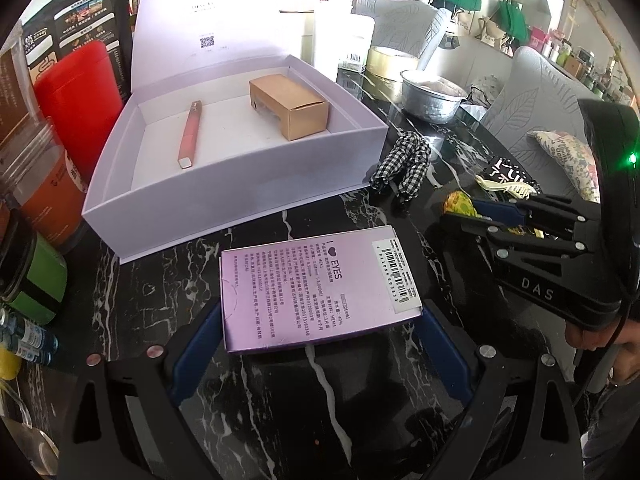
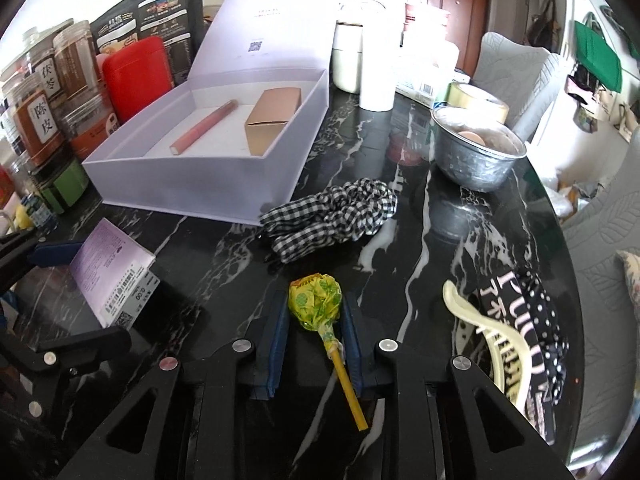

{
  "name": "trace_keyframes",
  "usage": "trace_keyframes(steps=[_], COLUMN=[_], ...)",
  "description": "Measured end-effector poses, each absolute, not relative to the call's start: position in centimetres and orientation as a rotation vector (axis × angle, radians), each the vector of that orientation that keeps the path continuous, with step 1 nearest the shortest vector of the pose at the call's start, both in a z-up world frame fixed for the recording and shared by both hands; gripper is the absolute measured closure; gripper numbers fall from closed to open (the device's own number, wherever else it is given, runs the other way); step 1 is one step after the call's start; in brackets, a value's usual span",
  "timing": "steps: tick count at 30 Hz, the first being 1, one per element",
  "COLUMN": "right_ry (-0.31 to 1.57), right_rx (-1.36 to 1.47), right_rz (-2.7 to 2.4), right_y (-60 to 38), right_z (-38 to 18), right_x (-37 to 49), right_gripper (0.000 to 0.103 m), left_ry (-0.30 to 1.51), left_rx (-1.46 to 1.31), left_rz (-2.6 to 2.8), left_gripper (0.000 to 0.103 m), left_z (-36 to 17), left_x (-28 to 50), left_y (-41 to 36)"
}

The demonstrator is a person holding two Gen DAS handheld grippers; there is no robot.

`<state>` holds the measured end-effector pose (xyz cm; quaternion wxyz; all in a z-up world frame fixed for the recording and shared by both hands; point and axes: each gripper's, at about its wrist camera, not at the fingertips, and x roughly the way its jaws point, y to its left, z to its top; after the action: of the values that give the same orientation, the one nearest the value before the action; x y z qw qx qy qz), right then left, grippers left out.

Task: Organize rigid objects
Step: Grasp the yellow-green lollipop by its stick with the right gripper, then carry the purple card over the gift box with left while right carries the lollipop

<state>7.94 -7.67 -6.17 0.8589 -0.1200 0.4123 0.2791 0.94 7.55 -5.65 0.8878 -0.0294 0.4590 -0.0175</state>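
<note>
An open pale lilac gift box (image 1: 240,188) (image 2: 180,188) stands on the black marble table, holding a pink pen-like tube (image 1: 190,136) (image 2: 204,126) and a kraft carton (image 1: 290,106) (image 2: 270,120). In front of it, my left gripper (image 1: 320,314) is shut on a flat purple carton (image 1: 320,284) (image 2: 116,272), its blue pads against the two long sides; the carton sits tilted off the table. To the right, my right gripper (image 2: 314,300) (image 1: 460,212) is shut on a lollipop (image 2: 316,298) in a yellow-green wrapper, its yellow stick trailing back between the fingers.
A checked scrunchie (image 2: 332,216) lies between the lollipop and the gift box. A cream hair claw (image 2: 504,344) and a black lettered headband (image 2: 520,300) lie at the right table edge. Behind are a metal bowl (image 2: 476,152) and a tape roll (image 2: 476,98). Jars (image 2: 40,112) and a red tin (image 2: 136,76) line the left.
</note>
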Motion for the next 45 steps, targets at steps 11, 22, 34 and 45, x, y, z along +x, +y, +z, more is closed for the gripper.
trace_keyframes(steps=[11,22,34,45], right_ry=[0.854,0.821,0.758,0.661], right_rx=[-0.244,-0.229,-0.223,-0.237], right_rz=[0.585,0.594,0.599,0.596], right_y=[-8.1,-8.1,-7.7,-7.2], right_z=[-5.0,-3.3,0.1,4.3], right_x=[4.1,0.1,-3.0,-3.1], right_gripper=[0.077,0.077,0.077,0.077], left_ry=[0.908,0.855,0.756,0.656], left_rx=[-0.04,-0.019,0.015,0.047], left_rz=[-0.024,0.003,-0.023,-0.018], left_gripper=[0.008,0.008,0.008,0.008], left_z=[-4.0,-2.1,2.3,6.9], left_x=[-1.4,-3.9,-5.4,-4.9], left_y=[7.2,7.4,6.7,6.9])
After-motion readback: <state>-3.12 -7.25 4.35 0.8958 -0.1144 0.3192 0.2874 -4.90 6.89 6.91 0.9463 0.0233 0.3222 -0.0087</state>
